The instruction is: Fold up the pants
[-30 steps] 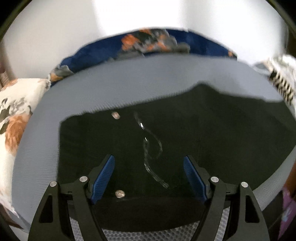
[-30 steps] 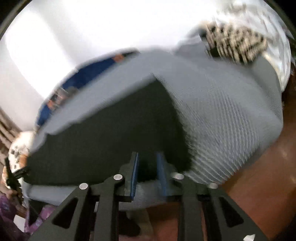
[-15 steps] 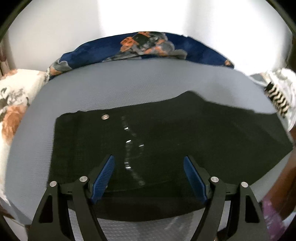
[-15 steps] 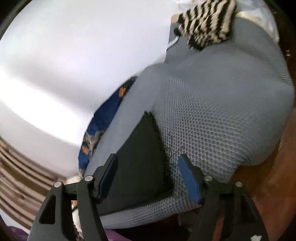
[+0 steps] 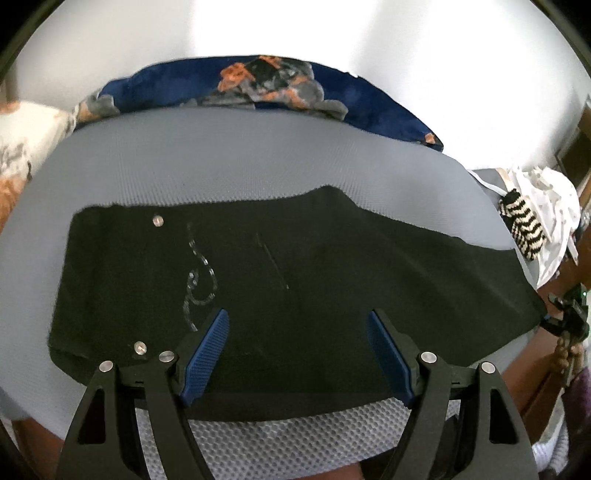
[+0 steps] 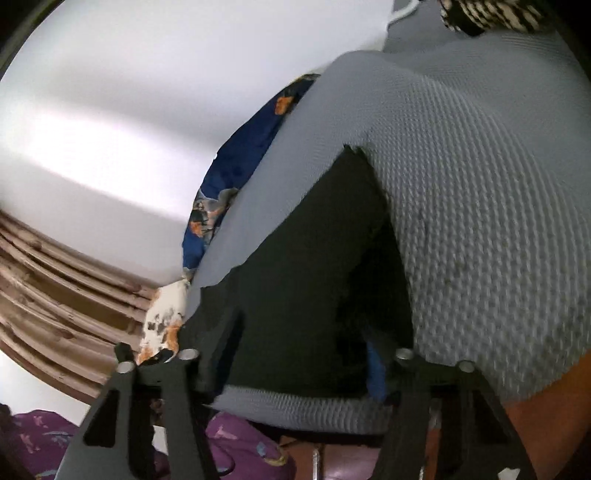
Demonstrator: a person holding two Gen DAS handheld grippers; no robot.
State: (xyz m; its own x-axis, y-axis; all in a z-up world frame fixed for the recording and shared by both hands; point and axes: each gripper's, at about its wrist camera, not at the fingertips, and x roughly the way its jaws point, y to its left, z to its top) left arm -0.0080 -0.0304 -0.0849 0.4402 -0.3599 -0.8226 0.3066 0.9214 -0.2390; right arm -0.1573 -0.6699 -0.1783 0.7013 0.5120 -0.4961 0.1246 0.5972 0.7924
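Grey mesh-textured bed cover (image 5: pixel 258 158) spread wide. Dark blue floral blanket (image 5: pixel 258 85) bunched along its far edge, against white wall (image 5: pixel 332 33). White floral pillow (image 5: pixel 22 140) at cover's left end. Striped black-and-white cloth (image 5: pixel 524 225) on white heap (image 5: pixel 550 206) at right end. Purple patterned fabric (image 6: pixel 44 439) below near edge.

The pants (image 5: pixel 295 280) are matt black cloth with small shiny metal studs and a glittering curled trim. Under them, the grey cover (image 5: pixel 258 158) is coarse honeycomb-textured mesh fabric. The left claw (image 5: pixel 297 354) has matt black plastic arms, ribbed blue pads and bright metal screw heads. Behind lies a soft navy floral blanket (image 5: pixel 258 88).
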